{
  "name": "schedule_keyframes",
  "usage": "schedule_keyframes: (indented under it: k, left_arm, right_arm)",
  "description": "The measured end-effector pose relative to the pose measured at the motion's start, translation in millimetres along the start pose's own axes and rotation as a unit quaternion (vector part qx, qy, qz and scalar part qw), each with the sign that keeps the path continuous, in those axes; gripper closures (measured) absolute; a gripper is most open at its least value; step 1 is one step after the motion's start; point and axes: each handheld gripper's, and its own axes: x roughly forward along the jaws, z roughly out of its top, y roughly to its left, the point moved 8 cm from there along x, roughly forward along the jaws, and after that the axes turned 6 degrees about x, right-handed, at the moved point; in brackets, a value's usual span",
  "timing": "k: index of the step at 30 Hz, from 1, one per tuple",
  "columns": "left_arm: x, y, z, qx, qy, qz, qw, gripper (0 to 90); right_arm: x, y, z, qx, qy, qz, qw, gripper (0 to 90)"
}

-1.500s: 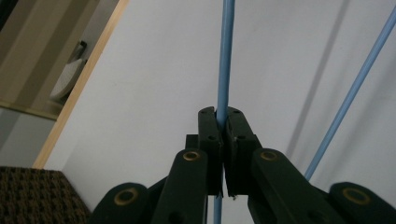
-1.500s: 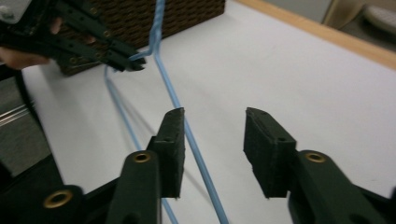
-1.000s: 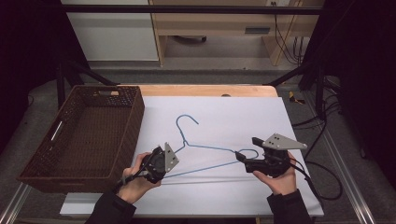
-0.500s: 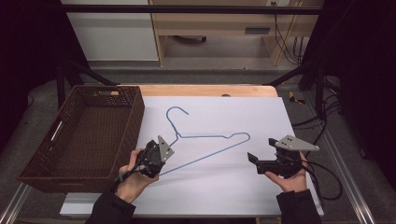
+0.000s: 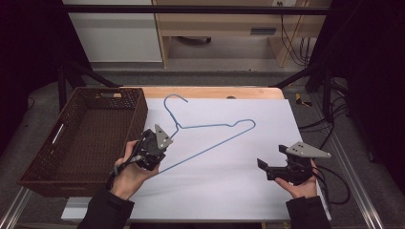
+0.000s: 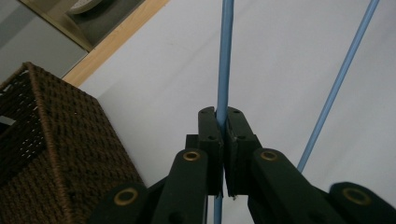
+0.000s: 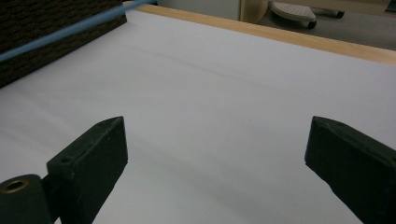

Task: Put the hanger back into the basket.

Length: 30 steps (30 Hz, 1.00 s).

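We see the left gripper (image 5: pixel 152 151) left of centre in the high view, its fingers (image 6: pixel 208 135) pinching the thin wire of a blue hanger (image 5: pixel 210 138). In the left gripper view the wire runs straight up from between the pressed fingers to the top edge, and a second blue wire slants up at the right of that frame. The hanger sits in the middle of the high view, its hook (image 5: pixel 173 102) towards the upper left, its far corner at centre right, lying over the white surface (image 5: pixel 229 191).

The right gripper (image 5: pixel 267 168) is at the lower right of the high view, well apart from the hanger, its fingers (image 7: pixel 91 161) spread wide with nothing between them; in the right gripper view they frame bare white surface, and the blue wire crosses the upper left corner, blurred.

A dark woven basket (image 5: pixel 47 171) stands at the left of the high view, just beside the left gripper; its wall also shows at the left in the left gripper view. Nothing lies between the grippers except the hanger.

The point where the hanger's lower end meets the left gripper is hidden by the gripper's body. Whether the hanger touches the surface we cannot tell.

A pale wooden edge (image 5: pixel 200 91) borders the top of the surface; beyond it are a grey floor, a white cabinet and a wooden shelf, with cables (image 5: pixel 334 186) trailing at the right
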Motion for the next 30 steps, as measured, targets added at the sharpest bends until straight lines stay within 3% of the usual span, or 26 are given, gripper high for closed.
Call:
schedule_keyframes:
  k: [10, 17, 22, 30]
  left_arm:
    - [-22.4, 29.6, 15.8, -0.009, -0.002, 0.019, 0.9998, 87.0]
    - [-30.7, 55.1, 11.3, -0.023, 0.002, 0.030, 0.9993, 87.0]
    - [-41.7, 75.1, 8.9, -0.044, -0.008, 0.041, 0.9982, 87.0]
    - [-61.7, 104.0, 1.7, -0.050, -0.009, 0.069, 0.9963, 87.0]
  right_arm:
    - [2.9, 2.4, -1.9, -0.005, 0.005, 0.004, 1.0000, 6.5]
    - [4.6, 3.5, -2.5, -0.007, 0.006, 0.006, 0.9999, 6.4]
    - [5.0, 3.7, -2.9, -0.008, 0.007, 0.006, 0.9999, 6.2]
    - [5.7, 4.2, -3.2, -0.008, 0.007, 0.006, 0.9999, 6.1]
